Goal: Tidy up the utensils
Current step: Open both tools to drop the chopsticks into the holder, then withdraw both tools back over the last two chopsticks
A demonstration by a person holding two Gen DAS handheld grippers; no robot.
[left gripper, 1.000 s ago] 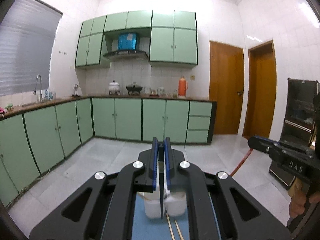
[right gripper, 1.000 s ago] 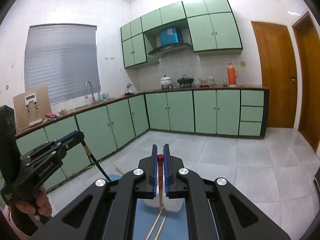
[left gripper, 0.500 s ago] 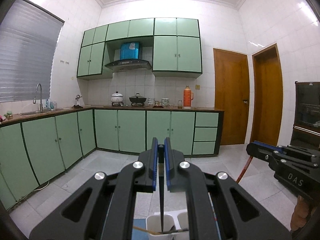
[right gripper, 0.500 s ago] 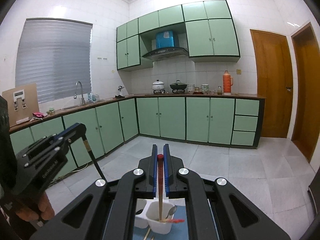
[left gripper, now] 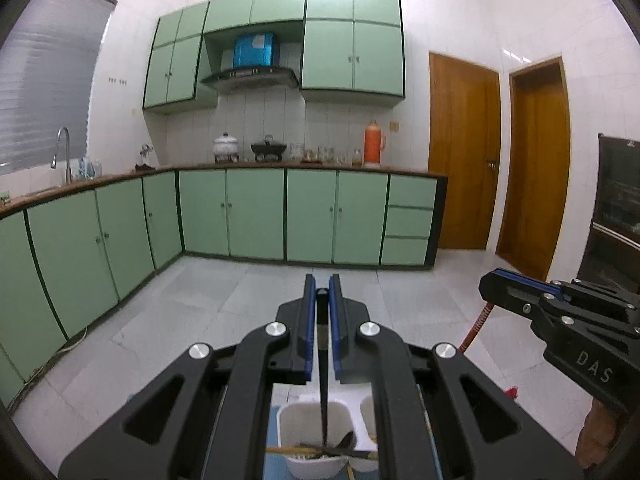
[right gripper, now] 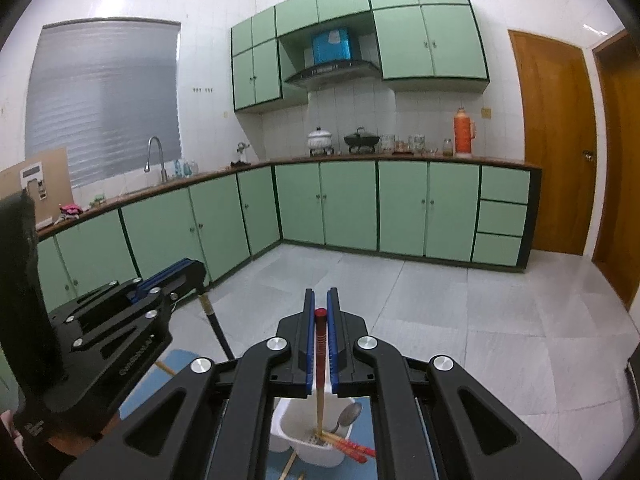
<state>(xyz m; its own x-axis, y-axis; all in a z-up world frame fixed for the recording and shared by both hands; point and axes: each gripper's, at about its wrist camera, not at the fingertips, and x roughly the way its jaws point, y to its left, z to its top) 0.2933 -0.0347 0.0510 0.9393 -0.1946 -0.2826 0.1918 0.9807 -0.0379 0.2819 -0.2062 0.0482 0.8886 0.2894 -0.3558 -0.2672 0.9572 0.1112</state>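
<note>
Chopstick, red-topped, tan-shafted, upright

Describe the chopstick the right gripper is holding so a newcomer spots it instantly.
Start at the white utensil holder on the blue mat. One chopstick stands upright in it, pinched by the right gripper. It alone is vertical, red-capped with a ribbed red top; the others lie flat.

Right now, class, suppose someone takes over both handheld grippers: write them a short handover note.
Left gripper: shut on a black chopstick, tip down inside the white plastic utensil holder.
Right gripper: shut on a red-topped wooden chopstick, tip in the holder's other compartment.
Already in that compartment: a metal spoon and red-topped chopsticks.
Left: release both chopsticks, then collect the loose wooden chopsticks on the blue mat.
</note>
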